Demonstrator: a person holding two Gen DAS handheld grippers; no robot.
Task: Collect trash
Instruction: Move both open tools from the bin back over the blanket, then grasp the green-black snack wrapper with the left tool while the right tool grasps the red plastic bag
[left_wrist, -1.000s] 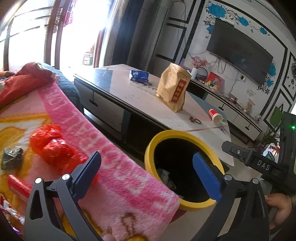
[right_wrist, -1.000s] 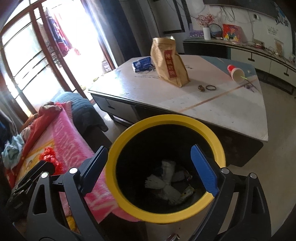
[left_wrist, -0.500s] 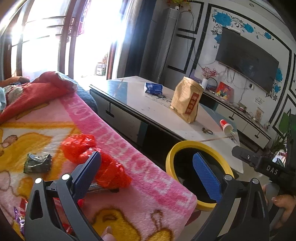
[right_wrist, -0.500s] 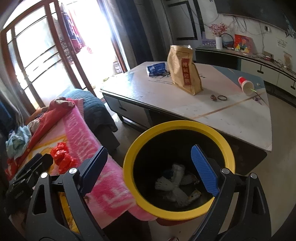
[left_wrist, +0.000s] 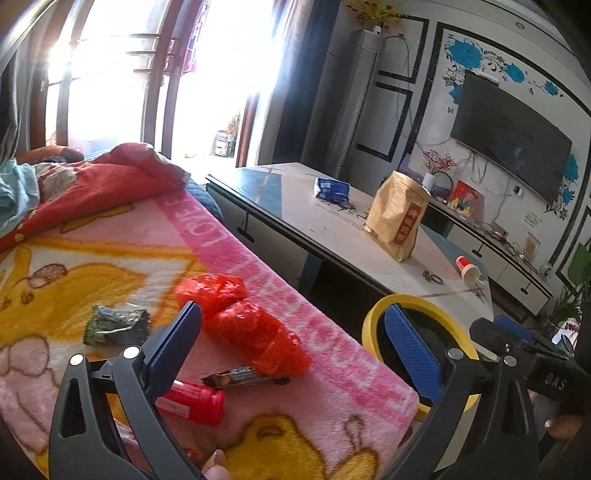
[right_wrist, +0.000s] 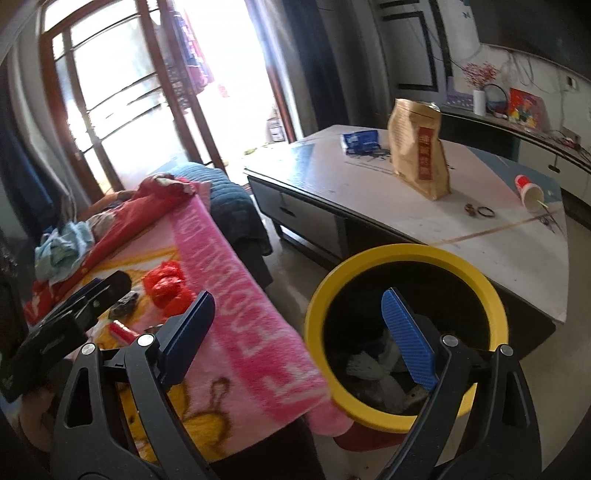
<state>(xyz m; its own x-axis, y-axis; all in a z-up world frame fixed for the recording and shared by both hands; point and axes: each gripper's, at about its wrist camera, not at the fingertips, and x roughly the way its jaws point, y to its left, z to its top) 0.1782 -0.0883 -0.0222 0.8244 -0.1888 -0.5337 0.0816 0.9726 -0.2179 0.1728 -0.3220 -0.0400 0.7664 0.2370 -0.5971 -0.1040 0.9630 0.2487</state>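
Claws come first in both views: the left claw (left_wrist: 291, 343) is spread wide and holds nothing, poised above the pink blanket (left_wrist: 258, 435), and the right claw (right_wrist: 295, 332) is just as wide and empty, hanging over the edge of the yellow-rimmed bin (right_wrist: 484, 291).

Just ahead of the left claw lies the trash that is left: a red tube (left_wrist: 195, 402) near the left finger, a dark candy wrapper (left_wrist: 236, 377) touching the crumpled red plastic bag (left_wrist: 251, 325), and a crumpled dark foil wrapper (left_wrist: 116, 325) a little further left. All rest on the blanket, none in the bin.

Inside the bin, white crumpled scraps (right_wrist: 369, 367) already sit at the bottom, so part of the collecting looks done; the blanket items remain, a fair share of the job.

Beyond the bin stands the table (right_wrist: 461, 236), carrying a brown paper bag (right_wrist: 419, 155), a blue packet (right_wrist: 360, 141) and a tipped red paper cup (right_wrist: 528, 188). Whether these count as trash cannot be told.

More bits may lie under the left claw's frame, where the blanket is cut off. The bin's far side is hidden in the left view, and its contents are too dim to name.
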